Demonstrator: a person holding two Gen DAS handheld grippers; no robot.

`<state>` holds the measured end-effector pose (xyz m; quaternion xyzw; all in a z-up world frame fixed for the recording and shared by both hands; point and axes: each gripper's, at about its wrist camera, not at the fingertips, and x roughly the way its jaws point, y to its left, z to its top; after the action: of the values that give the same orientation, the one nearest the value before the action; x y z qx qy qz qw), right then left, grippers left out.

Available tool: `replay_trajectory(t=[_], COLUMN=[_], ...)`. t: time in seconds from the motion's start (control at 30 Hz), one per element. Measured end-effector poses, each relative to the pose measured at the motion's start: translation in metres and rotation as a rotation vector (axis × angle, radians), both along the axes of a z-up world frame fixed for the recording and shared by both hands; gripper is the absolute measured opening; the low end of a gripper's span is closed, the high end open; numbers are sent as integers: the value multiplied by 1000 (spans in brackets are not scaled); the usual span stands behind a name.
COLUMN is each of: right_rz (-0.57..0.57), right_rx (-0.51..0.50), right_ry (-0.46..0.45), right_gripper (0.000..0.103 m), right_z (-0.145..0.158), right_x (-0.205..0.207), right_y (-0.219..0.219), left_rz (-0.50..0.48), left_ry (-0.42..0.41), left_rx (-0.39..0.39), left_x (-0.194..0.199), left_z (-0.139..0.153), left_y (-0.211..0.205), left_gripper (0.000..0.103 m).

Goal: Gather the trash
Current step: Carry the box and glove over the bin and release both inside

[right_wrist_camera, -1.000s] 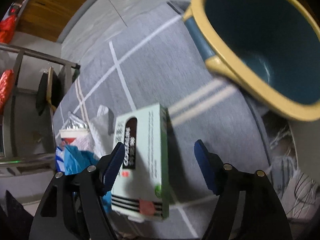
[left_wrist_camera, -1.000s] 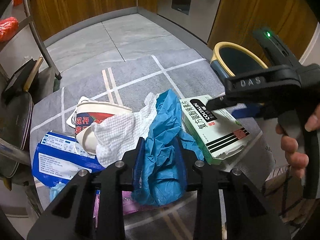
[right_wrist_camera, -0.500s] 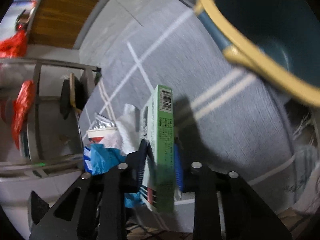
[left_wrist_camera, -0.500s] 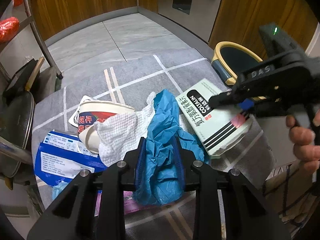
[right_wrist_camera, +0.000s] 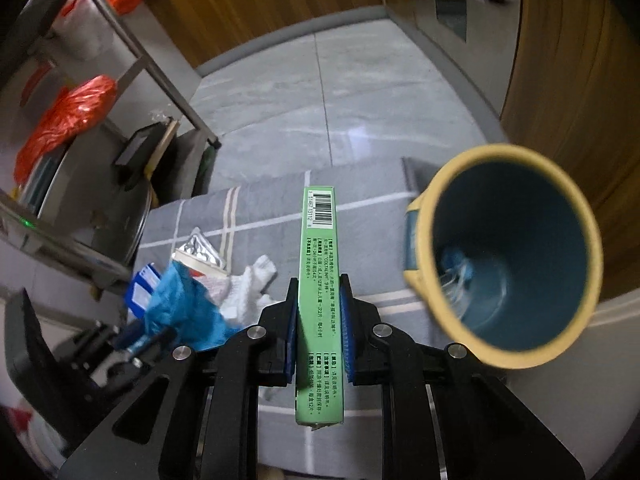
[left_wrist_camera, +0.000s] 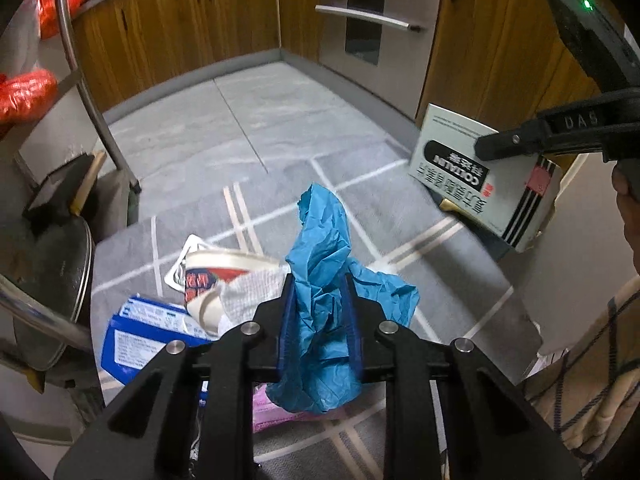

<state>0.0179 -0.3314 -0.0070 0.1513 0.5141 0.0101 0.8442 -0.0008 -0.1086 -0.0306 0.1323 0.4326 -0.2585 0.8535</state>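
Observation:
My left gripper (left_wrist_camera: 320,300) is shut on a crumpled blue glove (left_wrist_camera: 324,264) and holds it above the grey mat (left_wrist_camera: 280,216); the glove also shows in the right wrist view (right_wrist_camera: 180,304). My right gripper (right_wrist_camera: 319,308) is shut on a green and white medicine box (right_wrist_camera: 319,280), held edge-up in the air; the box also shows at the right of the left wrist view (left_wrist_camera: 480,176). A blue bin with a yellow rim (right_wrist_camera: 508,256) stands to the right of the box, with some trash at its bottom.
On the mat lie a paper cup (left_wrist_camera: 224,276), a white cloth (right_wrist_camera: 248,284), a foil lid (right_wrist_camera: 200,248), a blue packet (left_wrist_camera: 144,332) and a pink wrapper (left_wrist_camera: 276,412). A metal rack (right_wrist_camera: 132,56) with red bags stands at the left. Wooden cabinets line the back.
My right gripper closed on the medicine box and lifted it off the mat toward the bin. My left gripper rose with the blue glove in it.

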Motion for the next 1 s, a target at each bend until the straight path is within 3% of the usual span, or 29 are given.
replay_trajectory(t=[0.23,0.37,0.6,0.77,1.0], right_rz=[-35,-86,-138,-157,-314], right_rx=[-61,-44,-68,-101,-105], right_ry=[-68,-96,-148,-170,-135], right_gripper=[19,19,19,19,19], right_z=[4,6,12,14,-1], right_x=[-16,-16,-15,-13,2], right_y=[-20,-34,-57,-67,-112], left_rz=[-36,-53,-82,-142,-218], left_ry=[-86,-138,-181,-195,-165], left_rx=[-19,-15,-93,-104,-119], left_x=[-7,-11,-6,-4,3], left_z=[32,50,82,89,83], left_y=[-9,-17,-49,-80,-132], left_gripper=[22,22,22,22,22])
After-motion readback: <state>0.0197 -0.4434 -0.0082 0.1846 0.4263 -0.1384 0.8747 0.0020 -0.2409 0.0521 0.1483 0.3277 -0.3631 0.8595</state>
